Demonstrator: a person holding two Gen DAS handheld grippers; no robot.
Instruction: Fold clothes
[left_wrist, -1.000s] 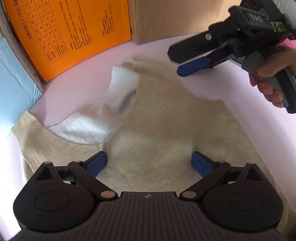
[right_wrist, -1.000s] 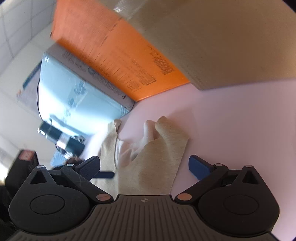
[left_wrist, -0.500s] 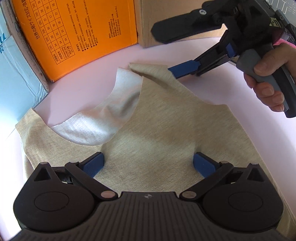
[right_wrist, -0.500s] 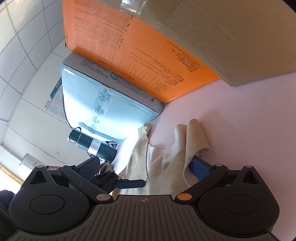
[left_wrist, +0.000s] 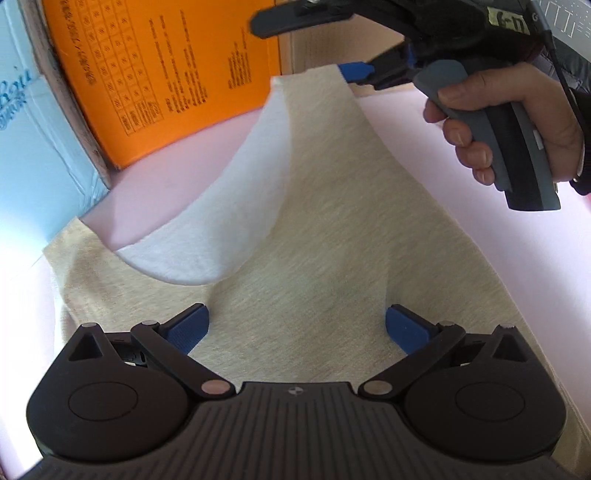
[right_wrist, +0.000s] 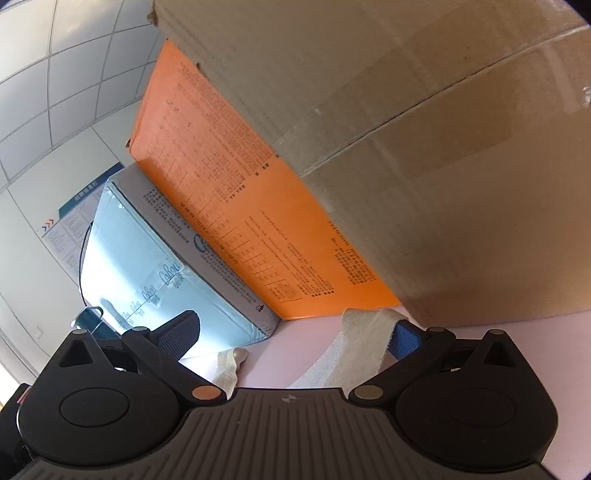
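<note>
Beige knit spread over most of the left wrist view: sleeveless top (left_wrist: 332, 258), front side up on pink tabletop (left_wrist: 480, 229), neckline scooped open onto paler white inner face (left_wrist: 229, 206). Lying flat through the body and at the near-left shoulder strap (left_wrist: 70, 243); pulled up off the surface at the far shoulder strap (left_wrist: 314, 96), with the cloth rising in a taut slope toward it.

Left gripper (left_wrist: 295, 325): spread wide, blue pads (left_wrist: 188, 325) well apart over the chest of the top, nothing between them. Cannot tell whether touching the fabric or just above it.

Right gripper (left_wrist: 301, 48), gripped by hand (left_wrist: 517, 122) at upper right: also spread, not pinching. Lower blue pad tucked under the end of the far strap and touching it; upper black finger well above, apart from the cloth. Same seen from the right wrist camera: right gripper (right_wrist: 295, 332) wide apart, far strap (right_wrist: 362, 343) resting against the right-hand blue pad only, left-hand finger clear of it, other strap (right_wrist: 229, 365) lower and to the left on the pink surface.

Behind the top, standing along the far edge: orange printed box (left_wrist: 166, 74), brown cardboard box (right_wrist: 443, 147) beside it, light blue carton (right_wrist: 147, 277) at the left. Beyond those, white tiled wall (right_wrist: 55, 92).
</note>
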